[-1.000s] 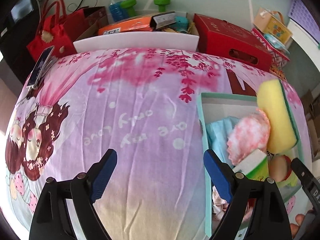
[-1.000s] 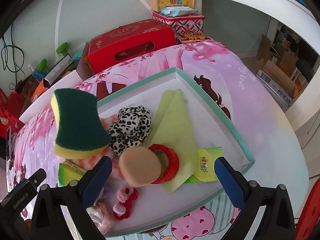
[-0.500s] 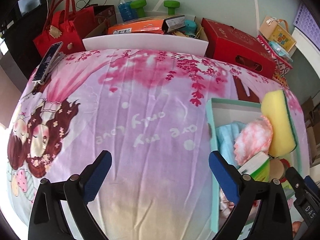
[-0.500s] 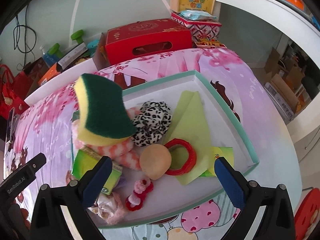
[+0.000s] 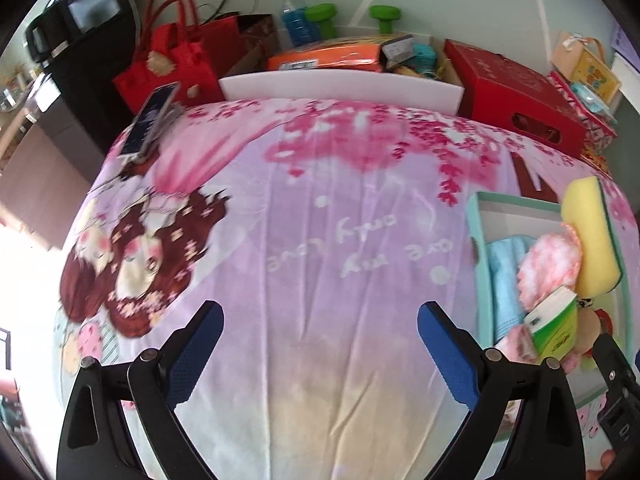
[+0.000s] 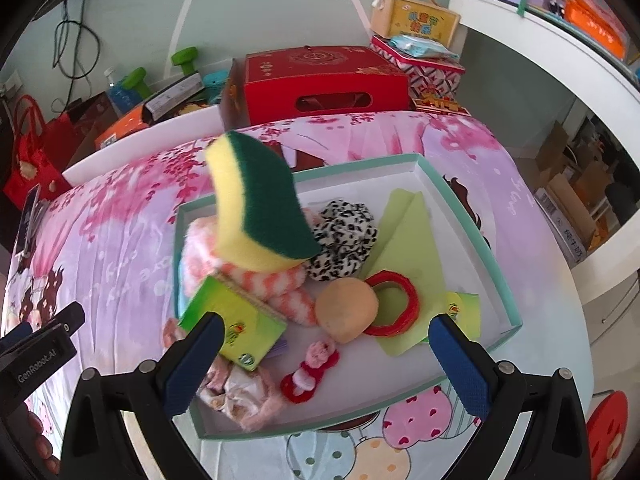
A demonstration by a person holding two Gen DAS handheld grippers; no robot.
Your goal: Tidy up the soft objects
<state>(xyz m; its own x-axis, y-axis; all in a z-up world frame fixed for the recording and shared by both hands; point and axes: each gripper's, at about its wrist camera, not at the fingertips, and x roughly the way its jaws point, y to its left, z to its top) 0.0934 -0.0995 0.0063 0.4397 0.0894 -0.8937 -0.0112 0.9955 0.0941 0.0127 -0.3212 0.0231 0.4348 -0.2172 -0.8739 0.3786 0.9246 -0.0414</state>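
Both tongs stand wide apart and hold nothing: the left tongs (image 5: 318, 320) hang over bare blanket, the right tongs (image 6: 326, 334) over the near end of the tray.

Largest is the counter, covered by a pink and purple cartoon blanket (image 5: 304, 240). On its right part lies the tray (image 6: 480, 236), white inside with a teal rim. Beyond the counter sit a red box (image 6: 320, 80) and a red bag (image 5: 172, 64).

Inside the tray, a yellow sponge (image 6: 260, 208) with a green face stands tilted on a pink striped cloth (image 6: 264, 284), at the left end. A blue cloth (image 5: 504, 276) lies beneath the pink one, against the left wall. Toward the right lies a flat green cloth (image 6: 408, 240), with a leopard scrunchie (image 6: 344, 236) touching its left edge. A green packet (image 6: 236, 328) leans against the striped cloth, just beside the right tongs' left finger. A tan puff (image 6: 346, 312) overlaps a red ring (image 6: 394, 304) lying on the green cloth. Near the front rim sit a crumpled pink fabric (image 6: 240, 396) and a small red and pink scrunchie (image 6: 310, 372).
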